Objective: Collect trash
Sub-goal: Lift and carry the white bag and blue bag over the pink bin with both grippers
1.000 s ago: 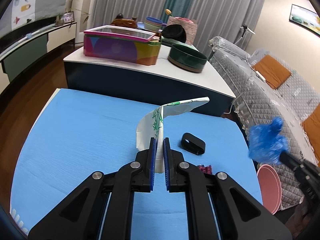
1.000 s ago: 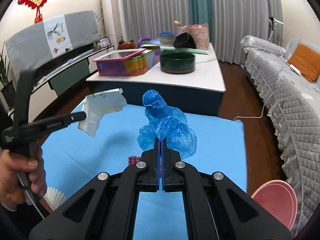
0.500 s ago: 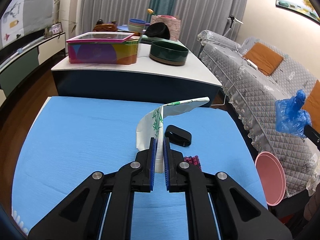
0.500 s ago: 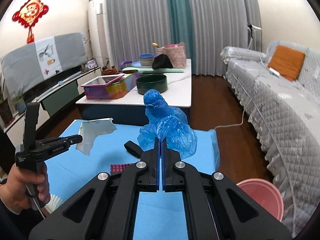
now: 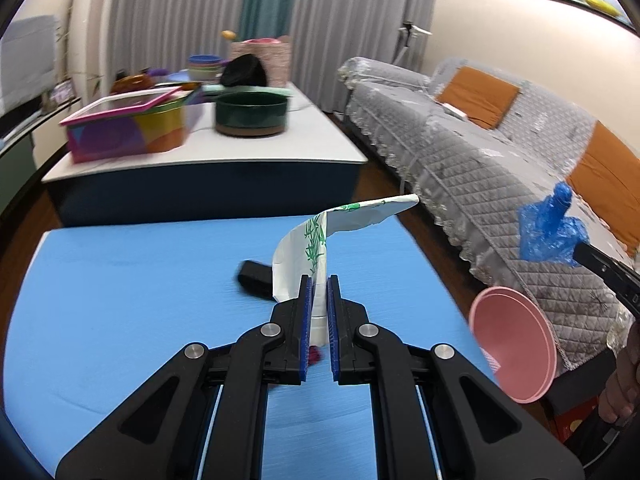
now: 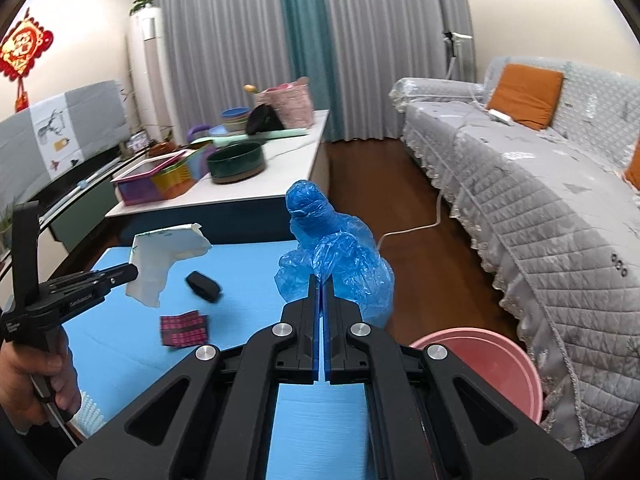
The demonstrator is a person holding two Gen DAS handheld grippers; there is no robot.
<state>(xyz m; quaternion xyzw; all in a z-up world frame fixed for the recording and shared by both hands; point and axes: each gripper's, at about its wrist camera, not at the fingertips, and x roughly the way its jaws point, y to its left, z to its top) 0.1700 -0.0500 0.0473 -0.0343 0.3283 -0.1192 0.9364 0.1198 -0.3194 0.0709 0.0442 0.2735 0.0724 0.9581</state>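
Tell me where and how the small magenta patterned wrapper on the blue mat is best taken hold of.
The magenta wrapper lies flat on the blue mat, apart from the black object, so probably come from above and pinch its raised, creased near edge, fingers across the fold. Both grippers are full: the left holds the paper scrap, the right the blue bag.

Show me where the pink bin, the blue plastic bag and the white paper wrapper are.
pink bin (image 6: pixel 516 364): right wrist view, on its far inner wall.
blue plastic bag (image 6: pixel 336 256): right wrist view, on the crumpled middle above the jaws.
white paper wrapper (image 5: pixel 308 248): left wrist view, on the upright part with green print.
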